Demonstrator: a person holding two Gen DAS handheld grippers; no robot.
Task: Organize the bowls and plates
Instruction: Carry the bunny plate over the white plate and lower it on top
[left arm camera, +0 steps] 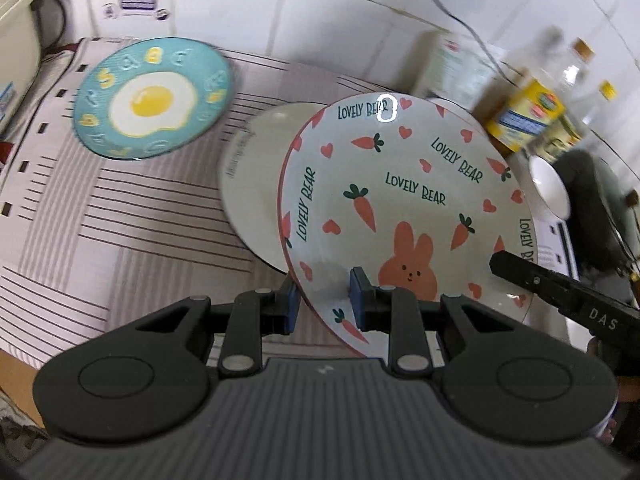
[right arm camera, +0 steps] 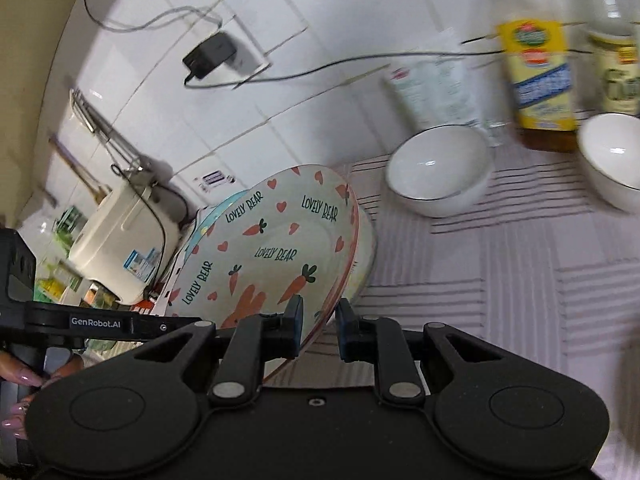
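two-gripper lift of the bunny plate

the bunny plate (left arm camera: 384,200) is held clear of the striped cloth (left arm camera: 120,220), tilted on edge. it is carried by both tools at once: the left gripper (left arm camera: 326,300) is clamped on the near rim, one pad on the printed face and one behind it, and the right gripper (right arm camera: 318,320) is clamped on the opposite rim in the same manner. a two-point hold is judged to be used because the plate is wide and glazed, so a single rim pinch would let it swing or slip.

the plate is cream with a pink rim, printed with carrots, hearts, a pink rabbit and the words "lovely bear". a shallow well is visible in its centre.

a plain cream plate (left arm camera: 256,184) lies on the cloth directly beneath and behind the bunny plate; whether the two touch cannot be told. the egg plate (left arm camera: 154,98), teal with a fried-egg motif, lies well apart from the bunny plate, toward the tiled wall. two white bowls (right arm camera: 438,170) stand beyond the bunny plate, near the bottles (right arm camera: 538,76).

the step in hand is judged to be a transfer of the bunny plate toward a stack.
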